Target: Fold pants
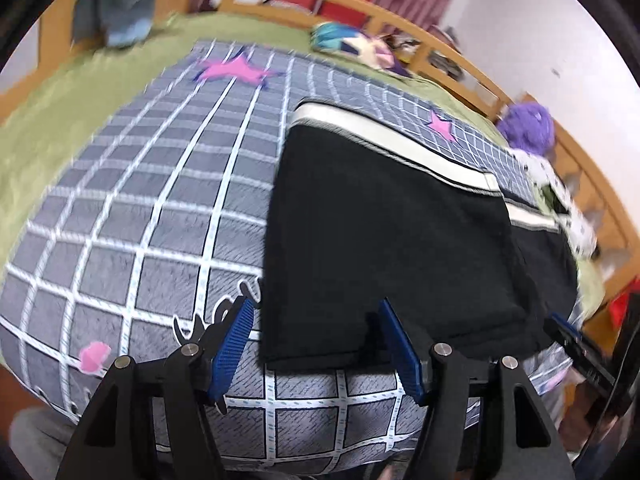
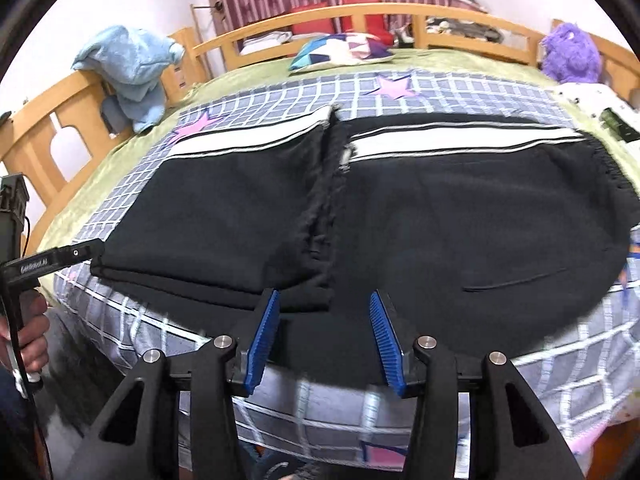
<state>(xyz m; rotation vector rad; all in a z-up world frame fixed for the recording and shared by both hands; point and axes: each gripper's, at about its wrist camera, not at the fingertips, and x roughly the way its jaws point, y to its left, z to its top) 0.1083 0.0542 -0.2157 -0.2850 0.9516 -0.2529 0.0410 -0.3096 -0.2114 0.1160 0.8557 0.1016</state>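
Lying flat across the grey-and-white checked blanket on the wooden-railed bed, the black fleece pants with a white side stripe run with their long axis side to side in the right wrist view, one end already folded over so that its edge forms a ragged ridge near the middle. The right gripper sits low over the near hem, just by that ridge, its blue ribbed pads spread apart with nothing pinched between them (dark cloth shows in the gap, but the pads do not press on it). The left gripper hovers at the near corner of the folded end, likewise spread, straddling the cloth's corner edge without gripping it; it also shows at the left edge of the right view, beside that corner.

Each gripper looks about equally near its own stretch of hem, so the next fold would probably start from this near edge. Around the pants: a pale blue towel draped on the rail, a patchwork cushion and a purple plush toy at the far side, all well apart. Nothing seems to block the way.
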